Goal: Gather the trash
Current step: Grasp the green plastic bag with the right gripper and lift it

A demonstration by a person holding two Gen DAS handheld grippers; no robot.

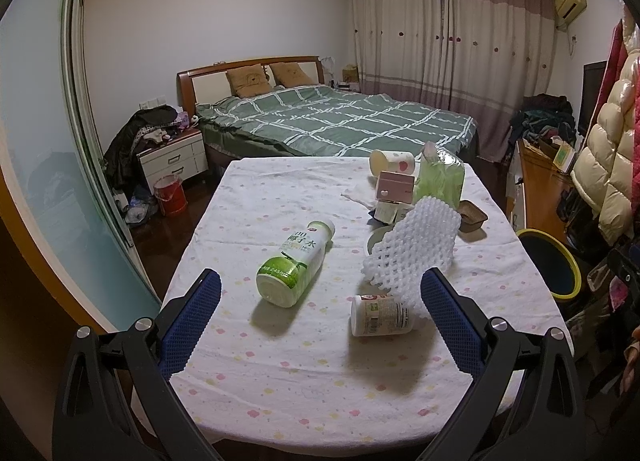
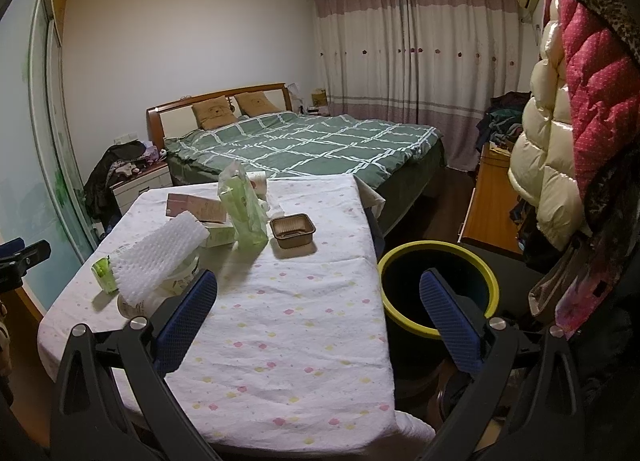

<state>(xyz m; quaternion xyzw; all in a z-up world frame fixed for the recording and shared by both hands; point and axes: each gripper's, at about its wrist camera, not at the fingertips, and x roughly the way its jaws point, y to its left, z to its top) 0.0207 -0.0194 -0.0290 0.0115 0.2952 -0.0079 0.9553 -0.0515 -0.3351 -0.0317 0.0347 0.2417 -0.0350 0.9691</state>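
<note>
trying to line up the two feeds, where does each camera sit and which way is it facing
Left wrist: on the left gripper, over the table's near edge, facing the green bottle, small bottle and bed; its open blue fingers show.
Right wrist: on the right gripper, over the table's right edge, facing the bin and brown tray; its open fingers show.
Shared: foam net, bin, bed.

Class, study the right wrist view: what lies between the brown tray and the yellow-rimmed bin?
Only bare tablecloth up to the table's edge, then the bin beside it; nothing stands between the brown tray and it in the right wrist view.
</note>
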